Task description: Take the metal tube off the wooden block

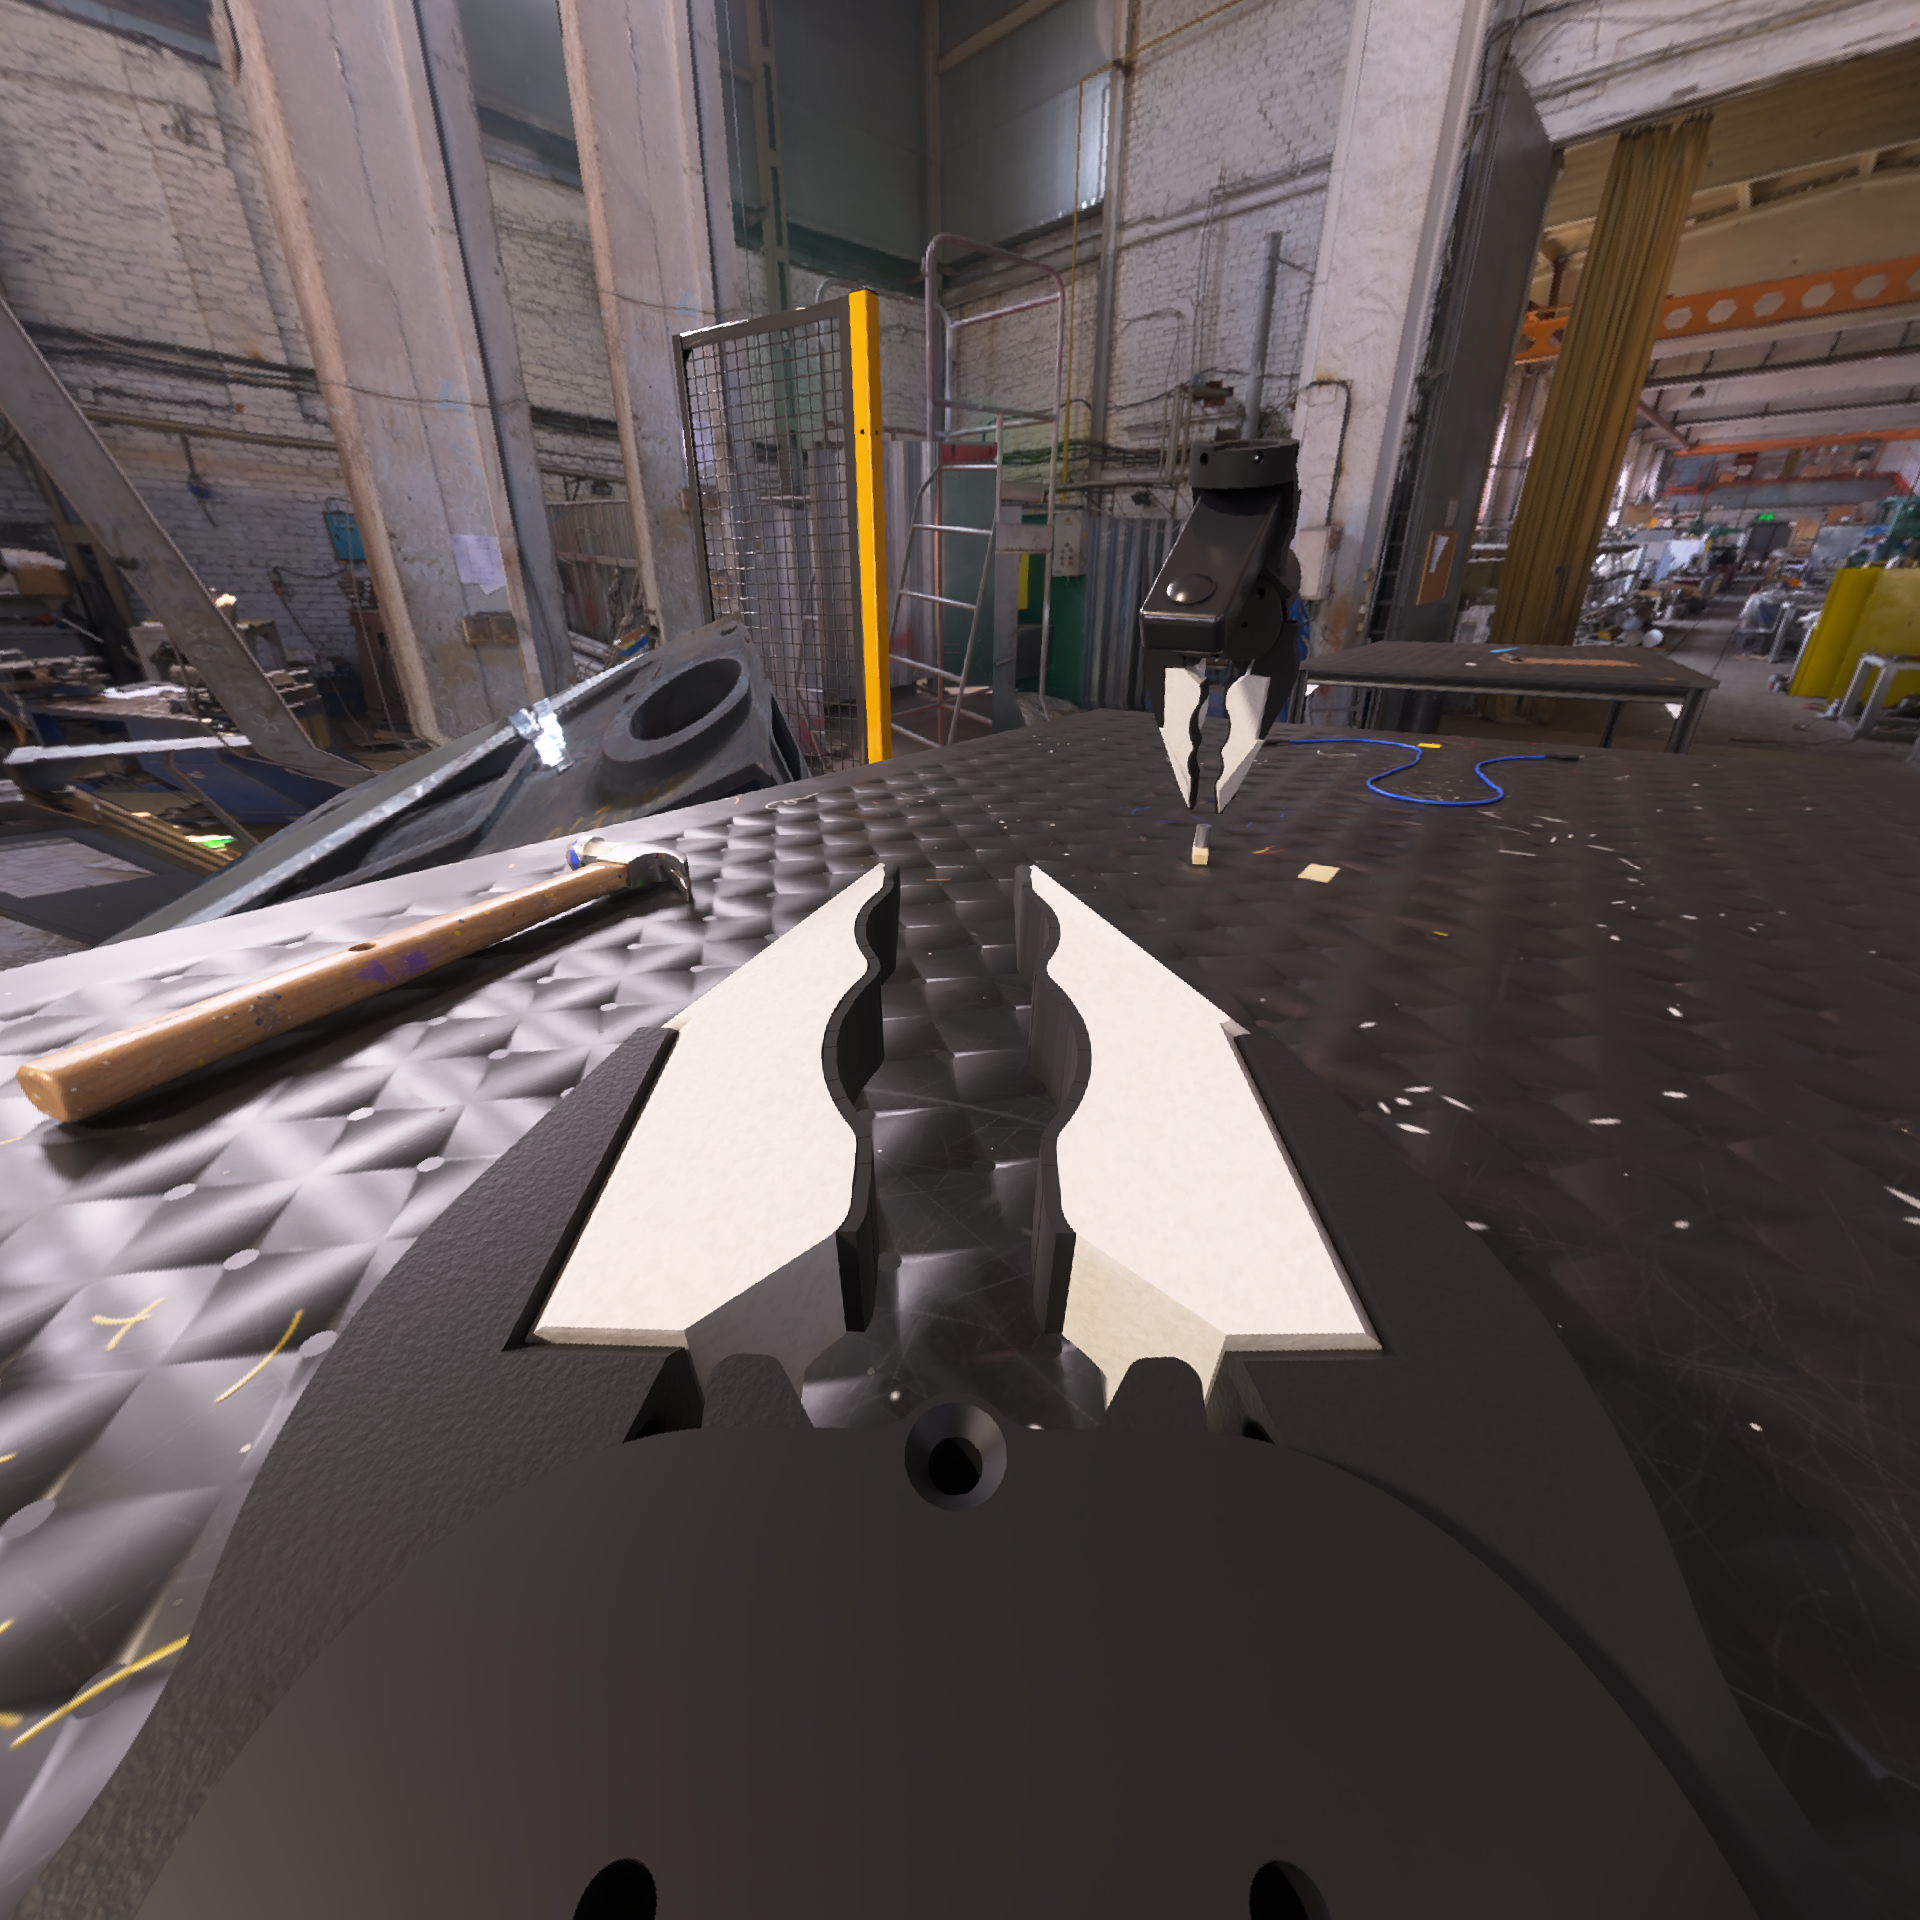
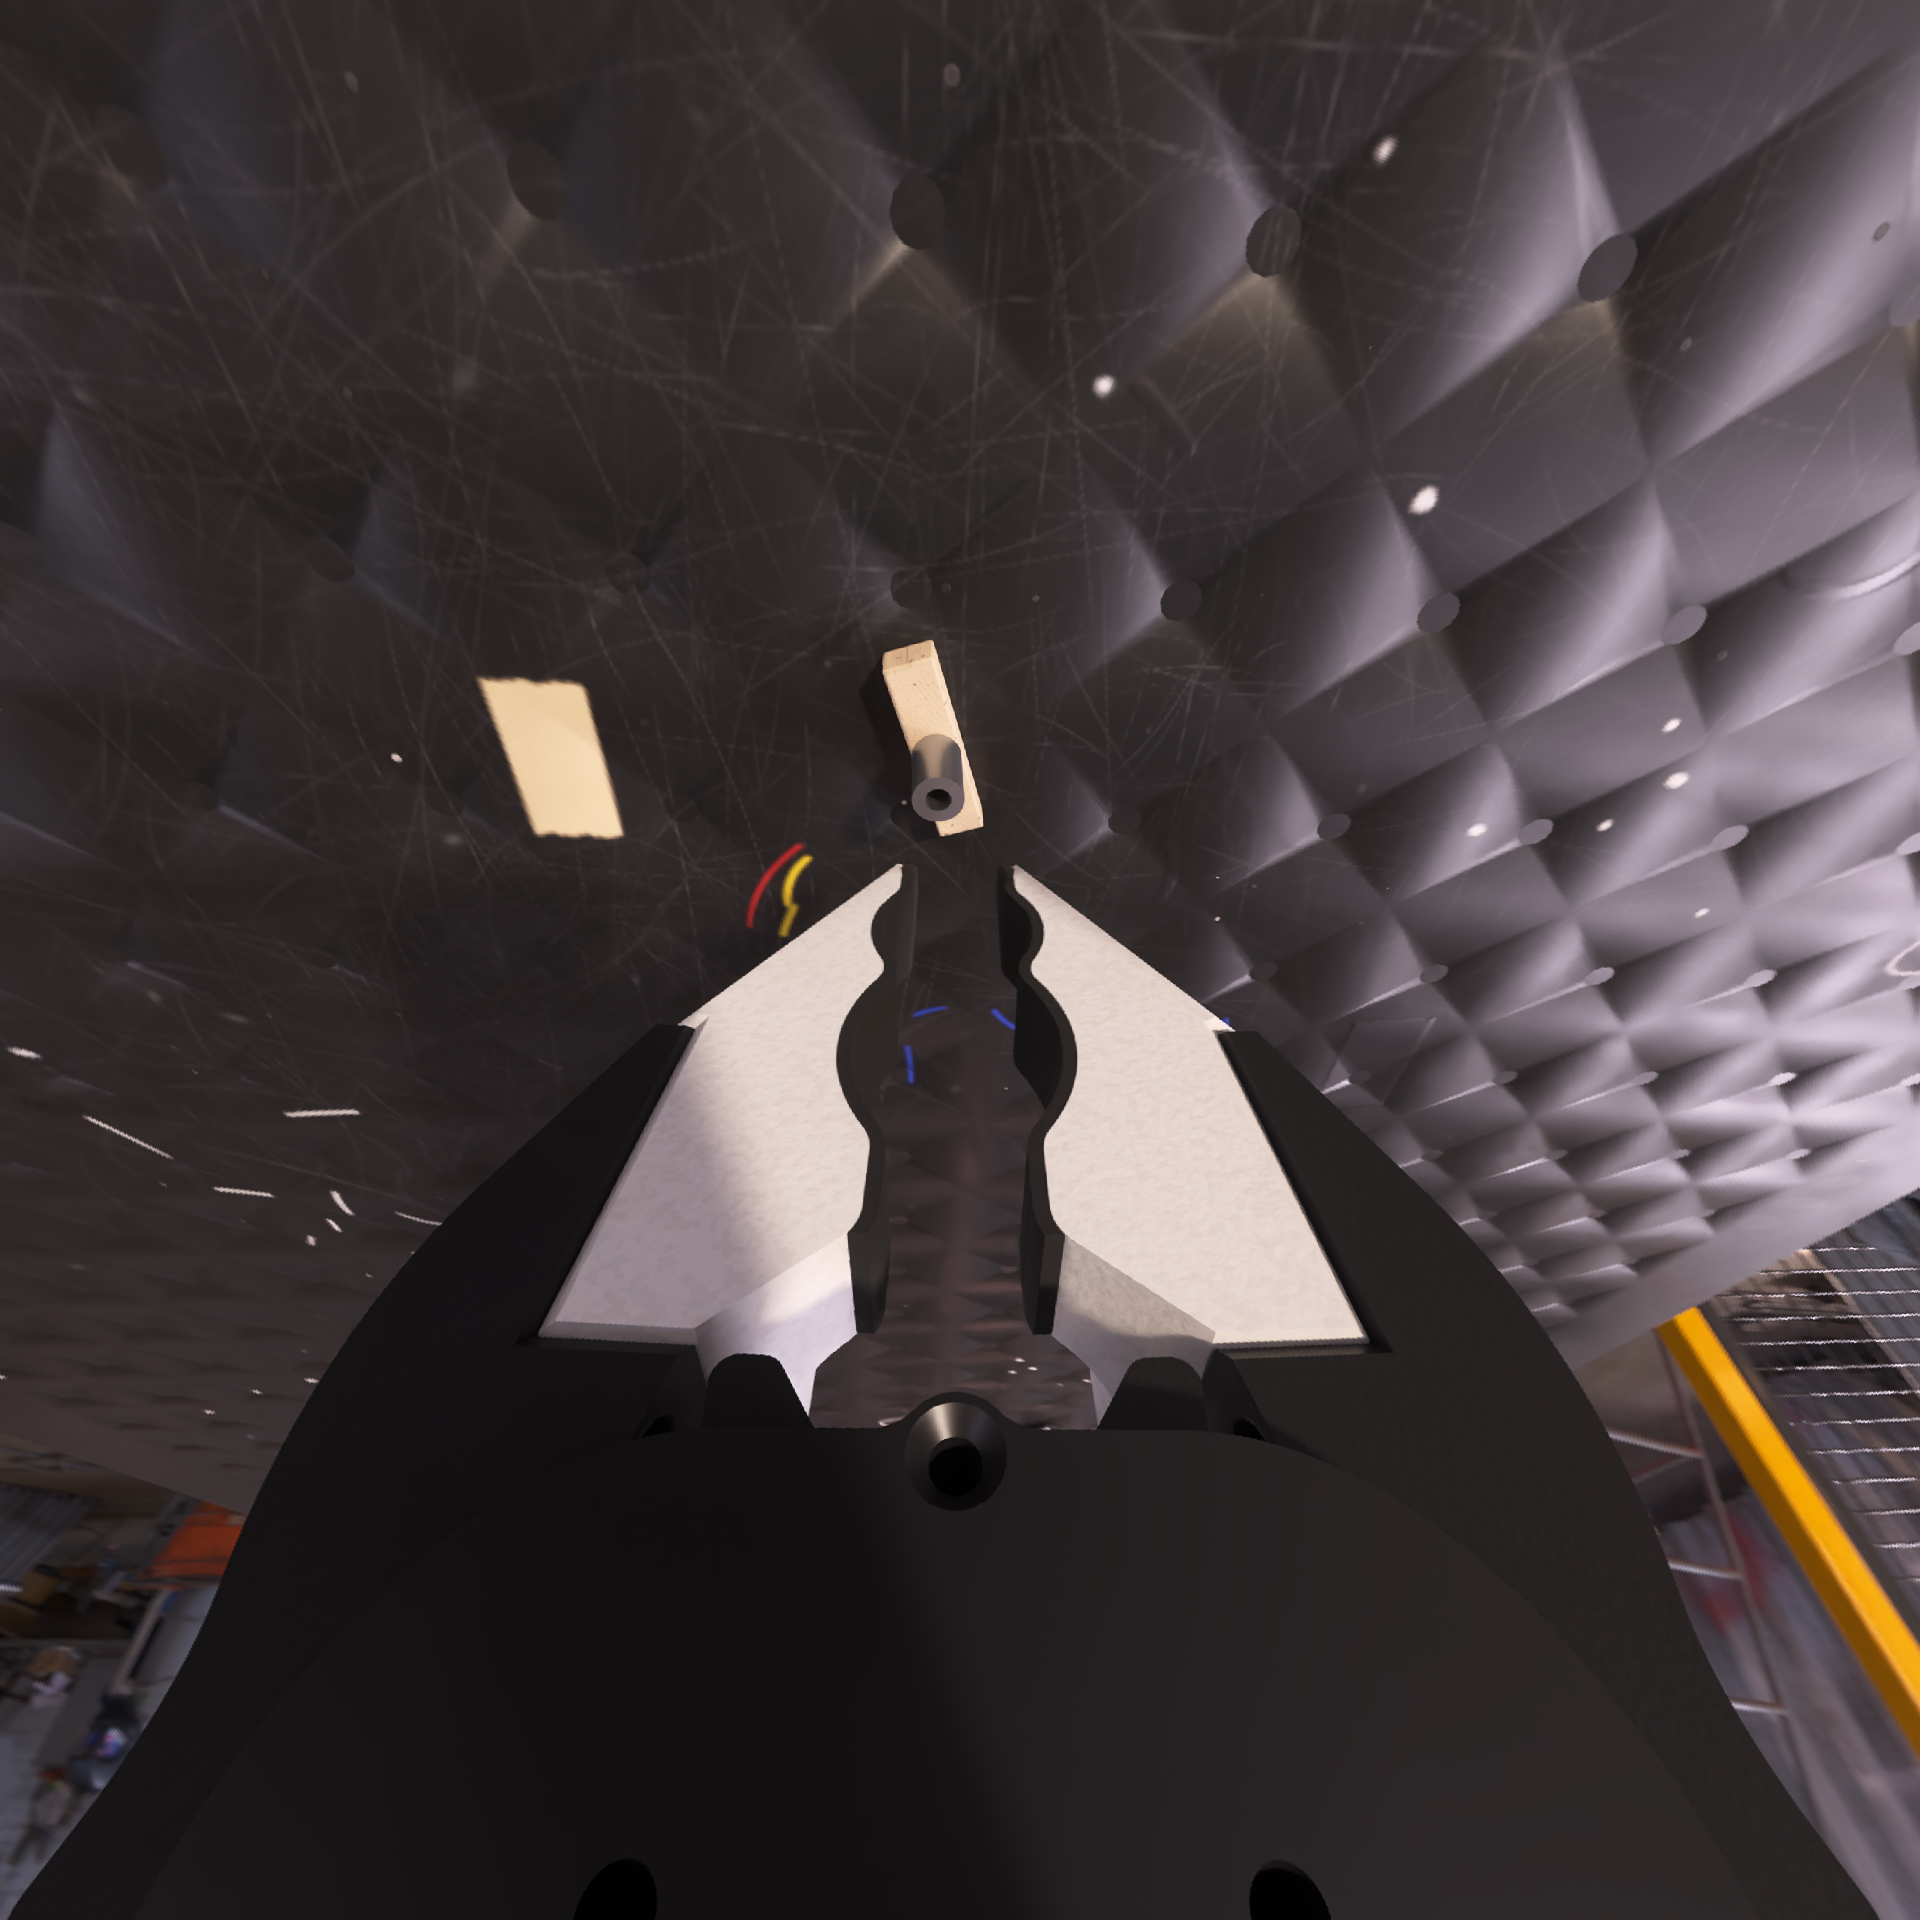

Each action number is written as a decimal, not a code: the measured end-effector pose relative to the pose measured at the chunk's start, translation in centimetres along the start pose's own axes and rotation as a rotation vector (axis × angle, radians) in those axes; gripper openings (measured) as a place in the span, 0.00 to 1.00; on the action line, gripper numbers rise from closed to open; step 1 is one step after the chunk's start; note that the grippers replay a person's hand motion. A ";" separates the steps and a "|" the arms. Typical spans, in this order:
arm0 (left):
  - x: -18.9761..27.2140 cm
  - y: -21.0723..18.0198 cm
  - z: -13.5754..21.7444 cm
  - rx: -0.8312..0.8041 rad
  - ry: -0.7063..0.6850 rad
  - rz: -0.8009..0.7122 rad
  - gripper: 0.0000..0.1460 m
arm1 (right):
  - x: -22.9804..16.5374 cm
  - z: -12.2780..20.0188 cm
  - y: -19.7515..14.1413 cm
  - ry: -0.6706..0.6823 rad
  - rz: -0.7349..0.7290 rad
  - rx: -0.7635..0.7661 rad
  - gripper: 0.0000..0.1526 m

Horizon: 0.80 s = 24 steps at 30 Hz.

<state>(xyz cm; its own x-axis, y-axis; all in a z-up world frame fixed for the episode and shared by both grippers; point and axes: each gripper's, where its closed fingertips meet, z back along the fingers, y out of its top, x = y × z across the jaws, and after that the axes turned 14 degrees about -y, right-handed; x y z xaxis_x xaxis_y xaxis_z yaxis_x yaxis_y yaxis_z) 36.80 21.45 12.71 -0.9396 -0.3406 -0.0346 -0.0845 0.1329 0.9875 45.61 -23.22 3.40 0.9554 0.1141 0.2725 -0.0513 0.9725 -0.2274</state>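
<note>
Right wrist view is showing the right hand-held gripper [image 2: 954, 875] pointing down at the bench [image 2: 1455, 727], its two white fingers [image 2: 769, 1122] standing parted with nothing between them, so it is released; its black body is filling the lower half of that view and hiding whatever lies beneath; just past the fingertips the metal tube [image 2: 937, 779] is standing upright on the wooden block [image 2: 925, 707], seen almost end-on so that only its open mouth and a little of its grey wall are showing, and how it is seated in the block cannot be made out; a flat pale wooden piece [image 2: 551, 756] is lying apart to one side of the block; short red and yellow marks [image 2: 779, 896] are showing on the scratched dark surface near the fingertip.

Left wrist view is showing the left hand-held gripper [image 1: 954, 878] hanging low over the bench, well apart from the block, its fingers likewise parted and holding nothing; the right hand-held gripper is appearing far off, hovering tips-down directly above the block, which is very small here, the tube on it barely distinguishable; a hammer [image 1: 343, 966] with a wooden handle is lying near the left fingers; a blue cable [image 1: 1434, 774] is lying farther off behind the block.
</note>
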 end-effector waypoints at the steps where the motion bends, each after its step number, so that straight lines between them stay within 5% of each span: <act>1: 0.0 0.0 0.0 -0.004 0.002 -0.004 0.15 | 0.0 0.0 0.1 0.004 -0.018 0.003 0.12; 13: 0.2 -0.5 -0.3 -0.025 -0.014 -0.003 0.15 | -0.1 -1.2 1.0 -0.070 0.070 0.030 0.15; 24: 0.3 -0.5 -0.4 -0.030 -0.019 -0.006 0.15 | -0.2 -1.0 0.9 -0.069 0.117 0.032 0.07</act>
<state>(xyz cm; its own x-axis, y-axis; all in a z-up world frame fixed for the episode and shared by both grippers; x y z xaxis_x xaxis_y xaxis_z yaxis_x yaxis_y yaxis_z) 36.70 20.96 12.22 -0.9452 -0.3236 -0.0427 -0.0800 0.1029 0.9915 45.67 -22.55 2.18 0.9201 0.2401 0.3095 -0.1717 0.9574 -0.2323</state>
